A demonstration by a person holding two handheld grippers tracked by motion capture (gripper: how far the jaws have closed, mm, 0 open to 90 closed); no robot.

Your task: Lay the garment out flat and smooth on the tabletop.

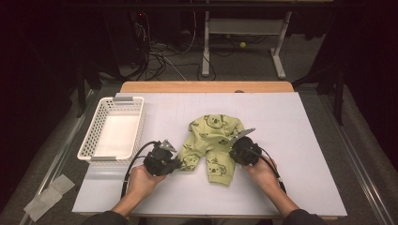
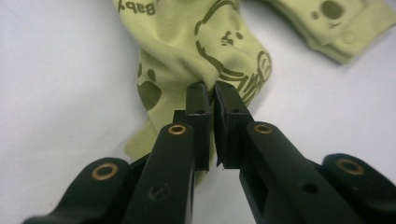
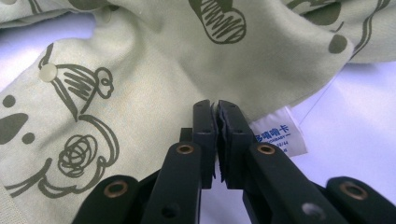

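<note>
One small garment [image 1: 212, 146], pale green soft knit printed with dark olive koala faces, paw marks and scribbled shapes, lies rumpled on the white table [image 1: 300, 140] a little right of the middle, near the person's edge. Its cloth bunches into folds; a round snap button and a white sewn-in label [image 3: 279, 136] with blue print show in the right gripper view. The left gripper [image 1: 177, 164] meets the garment's left edge, and in the left gripper view [image 2: 211, 91] its black jaws are nearly together with a pinch of the green fabric gathered at their tips. The right gripper [image 1: 233, 149] sits on the garment's right side; in its own view [image 3: 214, 108] the jaws are pressed close on a fold of cloth just beside the label. A white plastic basket [image 1: 96, 130] with latticed walls stands well apart at the table's left, nothing lying between it and the garment. Beyond the table's wooden far rim [image 1: 206, 86], cables [image 1: 159, 56] sprawl on the dark floor.
</note>
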